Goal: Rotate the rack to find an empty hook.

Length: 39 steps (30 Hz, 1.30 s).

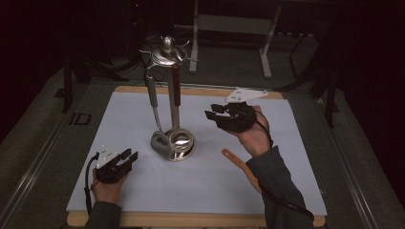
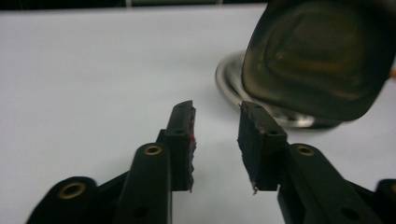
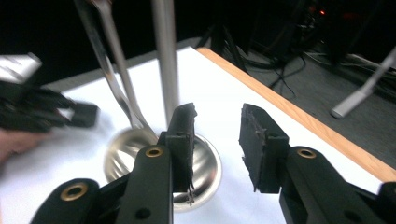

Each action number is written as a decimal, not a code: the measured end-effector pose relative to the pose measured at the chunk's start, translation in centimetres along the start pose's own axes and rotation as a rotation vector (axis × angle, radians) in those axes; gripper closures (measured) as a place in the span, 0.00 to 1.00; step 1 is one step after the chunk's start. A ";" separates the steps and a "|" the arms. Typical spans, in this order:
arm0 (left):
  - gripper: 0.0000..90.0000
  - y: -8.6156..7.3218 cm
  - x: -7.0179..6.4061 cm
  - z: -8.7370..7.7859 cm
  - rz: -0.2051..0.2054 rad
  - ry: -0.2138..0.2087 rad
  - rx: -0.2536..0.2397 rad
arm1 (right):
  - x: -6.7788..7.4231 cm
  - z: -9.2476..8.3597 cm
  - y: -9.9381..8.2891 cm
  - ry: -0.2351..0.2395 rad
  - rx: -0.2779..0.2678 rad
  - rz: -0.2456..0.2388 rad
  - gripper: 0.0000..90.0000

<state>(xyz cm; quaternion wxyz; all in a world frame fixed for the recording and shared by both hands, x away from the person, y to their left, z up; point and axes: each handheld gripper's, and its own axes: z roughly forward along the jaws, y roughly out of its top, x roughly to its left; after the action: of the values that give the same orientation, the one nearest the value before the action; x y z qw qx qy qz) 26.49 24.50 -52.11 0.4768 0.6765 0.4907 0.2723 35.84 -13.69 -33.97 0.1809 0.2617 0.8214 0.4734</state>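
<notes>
Both tongs gape empty: right gripper (image 1: 216,112) hangs just right of the stand (image 1: 173,138), whose ladle (image 1: 154,102) hangs upright; left gripper (image 1: 128,158) lies farther off.

You are looking at just one readable marking: the pale letters "ID" (image 1: 79,119) are lying on the dark floor strip just left of the table's far left corner. Nothing else is carrying legible text.

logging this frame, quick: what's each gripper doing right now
left gripper: open, nothing between the jaws.
right gripper: open, nothing held.
</notes>
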 end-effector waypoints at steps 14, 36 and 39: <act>1.00 5.4 -1.8 -2.7 0.016 -0.118 -0.223 | -2.0 -1.0 -7.2 -0.082 0.006 0.109 0.66; 1.00 14.6 -5.0 -4.4 0.043 -0.124 -0.531 | -3.7 -3.1 -17.7 -0.231 0.068 0.222 0.62; 1.00 15.6 -5.4 -4.5 0.051 -0.128 -0.553 | -4.1 -3.5 -18.7 -0.245 0.052 0.261 0.62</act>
<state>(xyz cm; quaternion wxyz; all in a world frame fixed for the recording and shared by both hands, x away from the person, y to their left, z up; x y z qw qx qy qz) 26.98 20.19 -35.52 0.6663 0.5487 0.3495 0.3645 32.38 -26.32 -48.36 0.2097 0.4261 0.7645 0.4359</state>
